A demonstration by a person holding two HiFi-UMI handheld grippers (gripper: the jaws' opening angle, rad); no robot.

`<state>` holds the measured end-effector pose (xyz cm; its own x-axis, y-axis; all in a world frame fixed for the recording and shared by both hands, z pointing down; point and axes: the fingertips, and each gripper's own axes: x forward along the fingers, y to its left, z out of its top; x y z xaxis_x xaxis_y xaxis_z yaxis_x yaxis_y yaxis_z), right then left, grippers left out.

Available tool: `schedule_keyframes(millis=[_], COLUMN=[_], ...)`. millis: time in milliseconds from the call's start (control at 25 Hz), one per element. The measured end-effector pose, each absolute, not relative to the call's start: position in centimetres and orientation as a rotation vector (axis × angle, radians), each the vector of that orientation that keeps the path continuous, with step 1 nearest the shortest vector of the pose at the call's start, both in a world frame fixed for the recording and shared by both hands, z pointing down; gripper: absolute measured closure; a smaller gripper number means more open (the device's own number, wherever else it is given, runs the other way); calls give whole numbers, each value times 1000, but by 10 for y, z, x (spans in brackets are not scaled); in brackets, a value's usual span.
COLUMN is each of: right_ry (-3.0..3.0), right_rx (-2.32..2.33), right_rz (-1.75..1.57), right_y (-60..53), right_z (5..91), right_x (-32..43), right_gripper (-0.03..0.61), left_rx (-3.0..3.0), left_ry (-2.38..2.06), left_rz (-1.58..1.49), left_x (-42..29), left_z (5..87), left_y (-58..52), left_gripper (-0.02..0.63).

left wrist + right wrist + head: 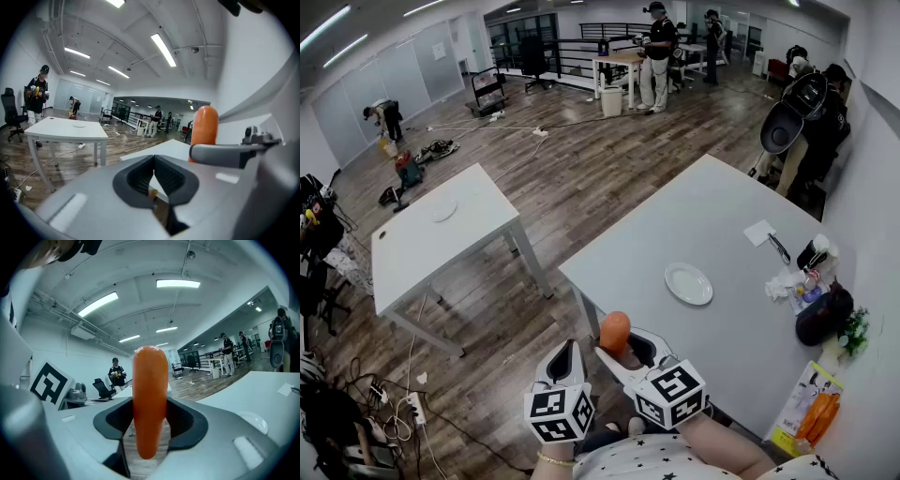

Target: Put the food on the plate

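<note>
Gripping a carrot [150,399] upright, the right tongs [150,423] stand wide, both pads pressed on its lower half, at the near edge of the counter [712,216], well short of the white plate [688,283]. Carrot: smooth, plain orange, rounded ends. Left tongs [153,180] alongside, closed together, empty.

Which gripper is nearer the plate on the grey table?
Right. The right gripper, holding orange food, is left of the plate; the left gripper is farther left.
</note>
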<state>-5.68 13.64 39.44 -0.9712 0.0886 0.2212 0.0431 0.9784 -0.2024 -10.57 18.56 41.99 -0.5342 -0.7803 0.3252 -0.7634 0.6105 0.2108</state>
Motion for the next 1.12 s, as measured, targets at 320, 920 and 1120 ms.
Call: schedule_keyframes(millis=[320,920,1120], right_ry=[-2896,-2833,-2795], right_rx=[-56,302,447], right_rz=[267,330,346], right_y=[102,-7,-40], right_z=[398,430,440], right_x=[-42,25,35], right_gripper=[364,364,364], left_rx=[1271,1540,1658], left_ry=[-2445,-2255,-2161], left_rz=[-50,47,87], left_x=[-96,-41,-40], left_z=[418,444,450], left_y=[149,39,-4], left_gripper=[606,606,606])
